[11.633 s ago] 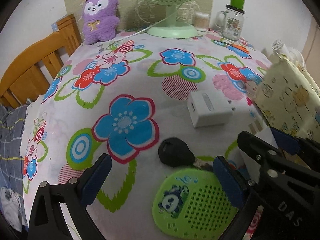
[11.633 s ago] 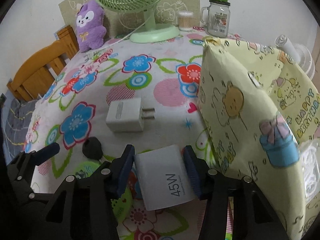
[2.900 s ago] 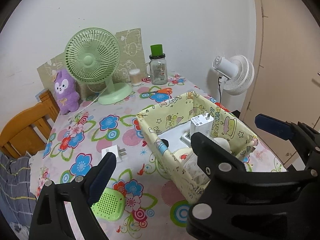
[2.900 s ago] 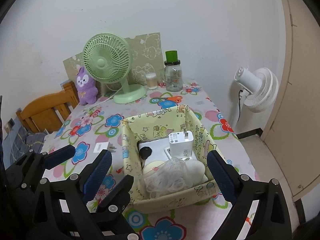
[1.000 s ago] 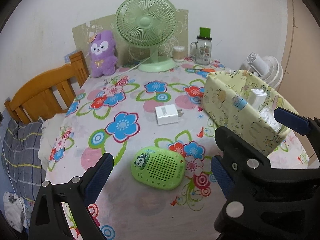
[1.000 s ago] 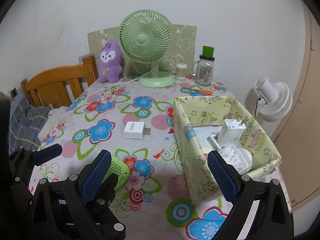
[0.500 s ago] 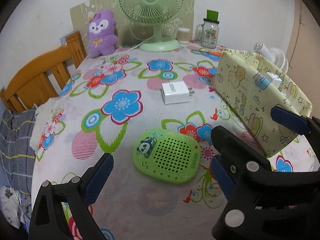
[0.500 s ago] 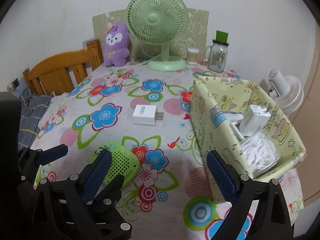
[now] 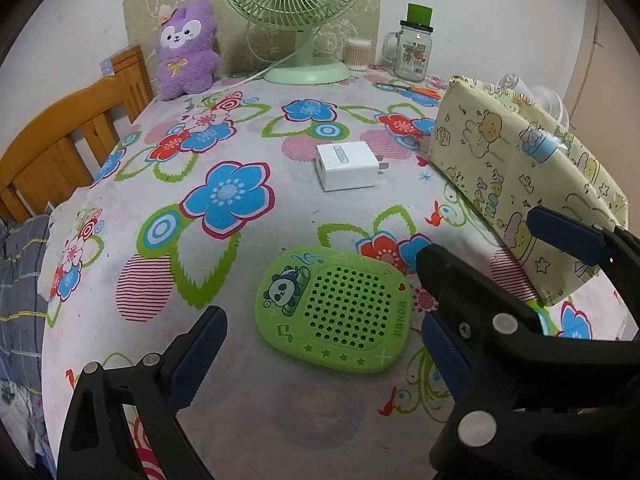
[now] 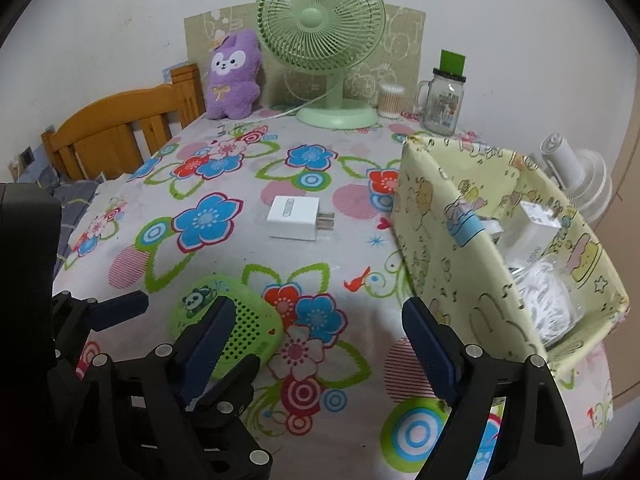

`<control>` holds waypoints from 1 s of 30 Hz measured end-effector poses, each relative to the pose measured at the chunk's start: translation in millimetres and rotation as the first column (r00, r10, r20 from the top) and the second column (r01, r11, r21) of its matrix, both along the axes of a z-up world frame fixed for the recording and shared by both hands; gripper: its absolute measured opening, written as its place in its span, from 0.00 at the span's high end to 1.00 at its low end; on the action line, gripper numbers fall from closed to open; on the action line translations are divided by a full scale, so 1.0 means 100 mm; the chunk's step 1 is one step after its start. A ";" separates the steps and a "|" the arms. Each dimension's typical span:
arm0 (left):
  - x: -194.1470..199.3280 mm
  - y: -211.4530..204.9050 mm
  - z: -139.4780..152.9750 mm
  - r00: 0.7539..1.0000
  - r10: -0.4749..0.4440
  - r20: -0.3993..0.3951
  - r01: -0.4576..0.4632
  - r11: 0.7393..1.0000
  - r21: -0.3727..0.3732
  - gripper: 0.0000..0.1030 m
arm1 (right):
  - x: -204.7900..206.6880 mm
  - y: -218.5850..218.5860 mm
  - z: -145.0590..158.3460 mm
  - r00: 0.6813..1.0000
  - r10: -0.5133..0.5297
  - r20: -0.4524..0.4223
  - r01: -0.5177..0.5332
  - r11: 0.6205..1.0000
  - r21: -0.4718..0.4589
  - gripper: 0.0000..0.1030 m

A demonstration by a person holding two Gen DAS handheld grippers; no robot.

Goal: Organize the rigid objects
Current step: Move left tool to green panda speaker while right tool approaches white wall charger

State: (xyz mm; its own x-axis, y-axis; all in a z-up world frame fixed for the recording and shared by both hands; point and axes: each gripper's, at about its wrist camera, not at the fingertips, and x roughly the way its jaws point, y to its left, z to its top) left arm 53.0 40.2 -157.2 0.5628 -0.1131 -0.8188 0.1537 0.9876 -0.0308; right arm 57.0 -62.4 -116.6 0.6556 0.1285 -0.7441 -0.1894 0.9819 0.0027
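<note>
A green panda speaker (image 9: 336,312) lies flat on the flowered tablecloth (image 9: 224,264). My left gripper (image 9: 320,354) hangs just in front of it, open, a finger on either side of its near end without touching. The speaker (image 10: 244,320) shows partly behind a finger of my right gripper (image 10: 318,340), whose jaws are closing with only tablecloth between them. A white plug charger (image 9: 346,166) (image 10: 296,218) lies farther back. The yellow fabric basket (image 10: 440,240) (image 9: 520,168) stands at the right, holding a white charger (image 10: 536,228) and a white cable bundle (image 10: 548,304).
At the table's back stand a green fan (image 10: 320,32), a purple plush (image 10: 234,76), a glass jar mug (image 10: 442,100) and a cotton-swab tub (image 10: 390,100). A wooden chair back (image 9: 60,140) is at the left. A white fan (image 10: 580,176) stands beyond the basket.
Both grippers have sunk toward the table and come closer to the green speaker. The right gripper's jaws have narrowed. The speaker, charger and basket have not moved.
</note>
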 end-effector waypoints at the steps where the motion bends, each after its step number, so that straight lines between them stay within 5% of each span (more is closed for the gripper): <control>1: 0.01 -0.01 -0.02 1.000 -0.004 -0.006 0.004 1.000 0.008 0.04 | 0.01 0.00 -0.02 1.000 -0.001 -0.006 0.001 1.000 0.001 0.18; 30: 0.22 -0.19 -0.23 0.996 -0.091 0.005 0.091 0.996 0.020 0.00 | 0.25 -0.14 -0.39 0.989 -0.066 -0.136 0.074 0.996 0.053 0.38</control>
State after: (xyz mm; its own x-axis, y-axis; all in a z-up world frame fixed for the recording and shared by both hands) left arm 75.3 21.7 -180.7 0.5554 -0.1481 -0.8183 0.2430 0.9700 -0.0106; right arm 82.3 -76.1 -156.1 0.5596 0.1309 -0.8184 -0.1140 0.9902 0.0804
